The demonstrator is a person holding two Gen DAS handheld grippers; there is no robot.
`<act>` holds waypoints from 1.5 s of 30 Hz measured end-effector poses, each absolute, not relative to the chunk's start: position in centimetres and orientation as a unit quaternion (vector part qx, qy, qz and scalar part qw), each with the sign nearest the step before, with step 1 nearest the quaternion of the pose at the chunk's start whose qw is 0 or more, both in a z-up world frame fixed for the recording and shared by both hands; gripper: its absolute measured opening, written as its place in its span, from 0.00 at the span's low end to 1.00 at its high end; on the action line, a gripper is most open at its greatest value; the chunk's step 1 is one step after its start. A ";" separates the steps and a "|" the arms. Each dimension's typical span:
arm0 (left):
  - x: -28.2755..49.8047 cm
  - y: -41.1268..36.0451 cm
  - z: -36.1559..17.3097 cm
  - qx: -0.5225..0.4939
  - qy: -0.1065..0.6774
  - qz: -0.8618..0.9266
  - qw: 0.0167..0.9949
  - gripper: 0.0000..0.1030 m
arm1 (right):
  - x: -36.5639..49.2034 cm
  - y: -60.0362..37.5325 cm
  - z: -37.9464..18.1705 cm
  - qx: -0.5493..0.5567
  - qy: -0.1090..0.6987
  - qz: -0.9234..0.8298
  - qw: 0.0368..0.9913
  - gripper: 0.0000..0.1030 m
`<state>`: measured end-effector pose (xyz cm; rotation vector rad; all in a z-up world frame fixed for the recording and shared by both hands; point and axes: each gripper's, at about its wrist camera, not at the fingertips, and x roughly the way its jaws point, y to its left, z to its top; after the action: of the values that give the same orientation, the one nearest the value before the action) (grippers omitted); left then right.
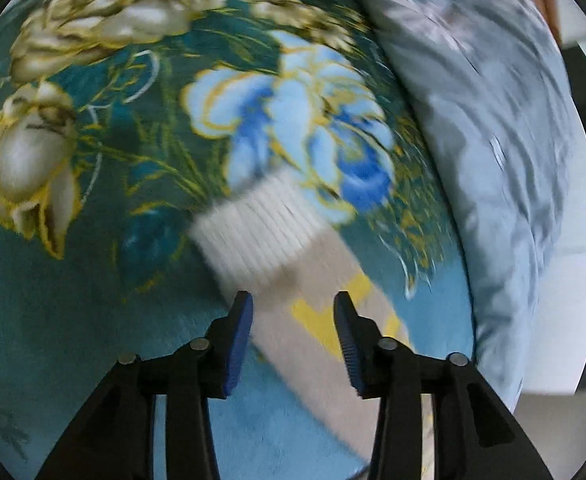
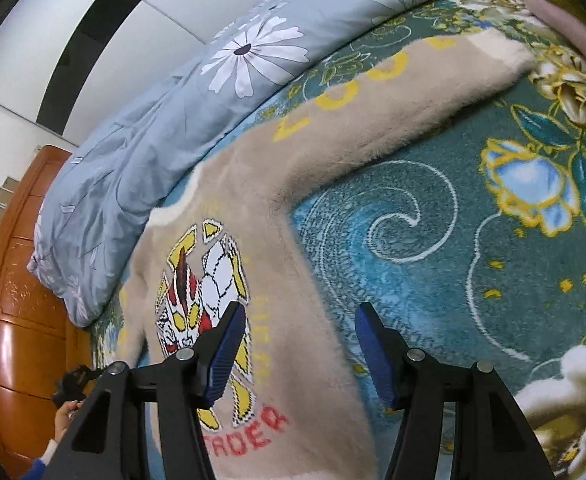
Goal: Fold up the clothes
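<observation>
- Left gripper (image 1: pixel 293 312): jaws parted to a middling gap, nothing clamped. The sweater sleeve (image 1: pixel 313 320) is seen lying below and between the jaws, its white ribbed cuff (image 1: pixel 257 232) just ahead of the tips. The view is smeared, so contact cannot be confirmed.
- Right gripper (image 2: pixel 299 328): jaws held wider, empty. The beige sweater (image 2: pixel 261 208) is spread beneath; its side edge runs between the jaws, the printed figure (image 2: pixel 201 280) at the left jaw.
- Risk, sleeve: if the jaws are closed too deep, the floral blanket (image 1: pixel 105 184) is likely to be pinched with the sleeve and dragged into the fold.
- Risk, body: a one-sided lift may skew the fuzzy knit and leave the hem uneven.
- Edge: the grey daisy-print quilt (image 2: pixel 165 112) is bunched against the sweater beyond the left jaw; the far sleeve could be snagged on it.
- Open room: bare blanket is available right of the right jaw and ahead-left of the left jaw.
</observation>
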<state>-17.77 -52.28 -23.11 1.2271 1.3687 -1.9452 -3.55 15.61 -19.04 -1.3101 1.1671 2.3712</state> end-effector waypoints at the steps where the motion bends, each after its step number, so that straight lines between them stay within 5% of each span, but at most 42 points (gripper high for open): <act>1: -17.9 -52.5 -23.4 0.458 0.489 -0.702 0.241 0.30 | -3.7 15.5 -19.1 -0.445 0.392 0.799 0.096 0.59; 3: -18.1 -52.9 -23.8 0.475 0.479 -0.693 0.256 0.22 | -4.2 15.2 -19.0 -0.452 0.385 0.799 0.093 0.59; 6: -17.9 -53.2 -23.3 0.481 0.476 -0.685 0.269 0.22 | -4.6 14.9 -18.6 -0.453 0.380 0.802 0.087 0.59; 10: -17.9 -53.8 -23.6 0.491 0.468 -0.675 0.291 0.40 | -4.7 14.8 -18.2 -0.451 0.386 0.800 0.089 0.59; 14: -18.2 -54.6 -25.1 0.484 0.497 -0.661 0.285 0.40 | -4.1 14.7 -17.3 -0.442 0.381 0.807 0.088 0.59; 15: -18.4 -54.6 -24.9 0.479 0.493 -0.666 0.289 0.33 | -3.8 14.6 -17.1 -0.439 0.378 0.810 0.087 0.59; 16: -18.5 -54.5 -24.6 0.470 0.490 -0.674 0.291 0.11 | -3.5 14.7 -17.0 -0.437 0.378 0.811 0.087 0.59; 20: -20.2 -52.2 -20.0 0.464 0.422 -0.727 0.281 0.07 | -1.8 15.6 -17.1 -0.430 0.390 0.809 0.096 0.59; 24: -23.8 -45.8 -12.2 0.443 0.313 -0.818 0.190 0.06 | 0.0 17.1 -16.3 -0.420 0.398 0.810 0.097 0.59; 31: -28.2 -25.2 -2.4 0.412 0.262 -0.867 -0.097 0.06 | 2.2 22.4 -15.4 -0.410 0.429 0.798 0.107 0.59; 38: -26.5 -5.0 -10.7 0.533 0.152 -0.810 -0.190 0.06 | 4.0 27.8 -16.3 -0.407 0.507 0.754 0.092 0.59; 45: -24.6 2.4 -19.8 0.618 0.045 -0.773 -0.138 0.07 | 3.6 33.0 -18.2 -0.403 0.531 0.739 0.096 0.59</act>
<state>-24.60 2.36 -19.81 2.1331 0.1554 -2.6669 3.57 32.99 -18.20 -1.1953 1.5725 2.1908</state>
